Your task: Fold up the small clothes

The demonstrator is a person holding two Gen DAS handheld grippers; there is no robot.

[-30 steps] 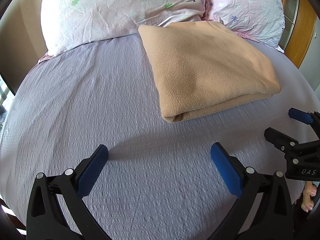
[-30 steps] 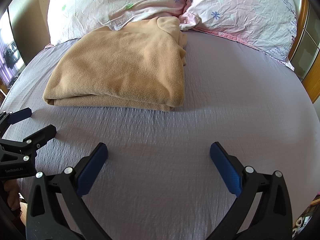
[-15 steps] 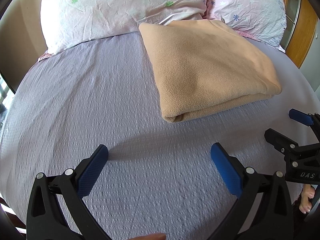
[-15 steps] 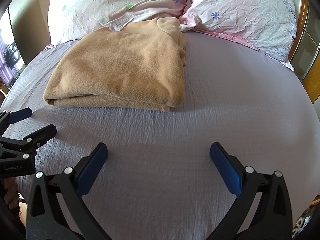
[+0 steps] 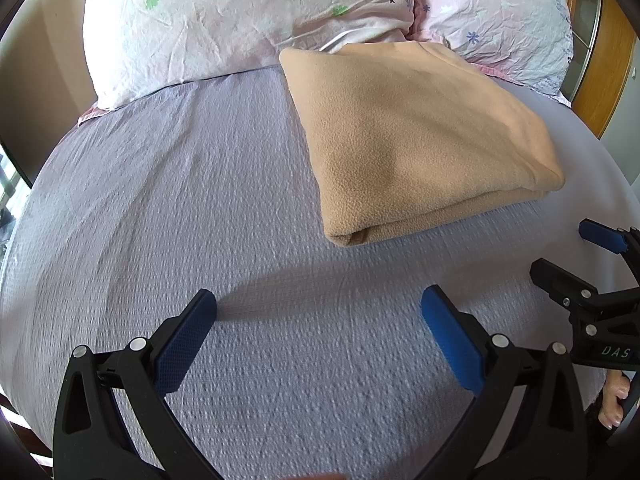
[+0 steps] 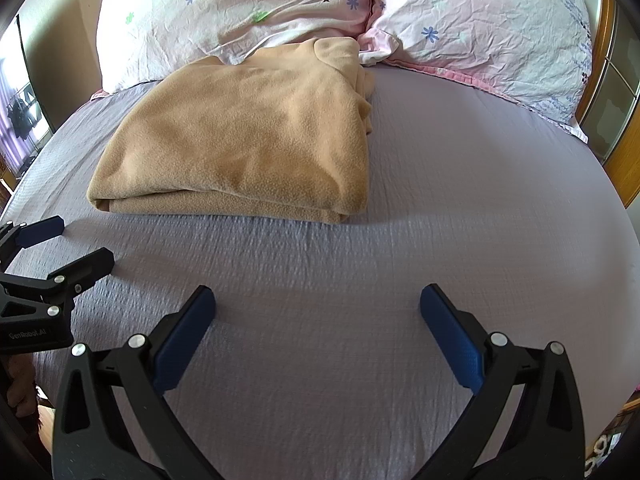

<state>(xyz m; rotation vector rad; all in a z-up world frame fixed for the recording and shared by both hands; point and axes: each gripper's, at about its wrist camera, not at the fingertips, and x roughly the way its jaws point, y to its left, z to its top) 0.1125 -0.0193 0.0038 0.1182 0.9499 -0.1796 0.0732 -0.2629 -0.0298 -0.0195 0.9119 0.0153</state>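
Observation:
A tan fleece garment [image 5: 420, 140] lies folded into a thick rectangle on the lilac bed sheet [image 5: 200, 200], its far end against the pillows. In the right wrist view the garment [image 6: 248, 144] lies ahead and to the left. My left gripper [image 5: 318, 312] is open and empty, low over the sheet, short of the garment's near corner. My right gripper [image 6: 316, 312] is open and empty over bare sheet [image 6: 460, 200], right of the garment. Each gripper shows at the edge of the other's view: the right one [image 5: 576, 256], the left one [image 6: 68, 244].
Two pale floral pillows [image 6: 240, 12] [image 6: 488, 24] lie across the head of the bed. A wooden headboard or door frame [image 5: 600, 64] stands at the far right. The bed's left edge drops off beside a beige wall [image 5: 36, 80].
Both grippers have drawn back slightly toward the foot of the bed, so the garment sits a little farther off. The jaws stay open. The garment has not moved.

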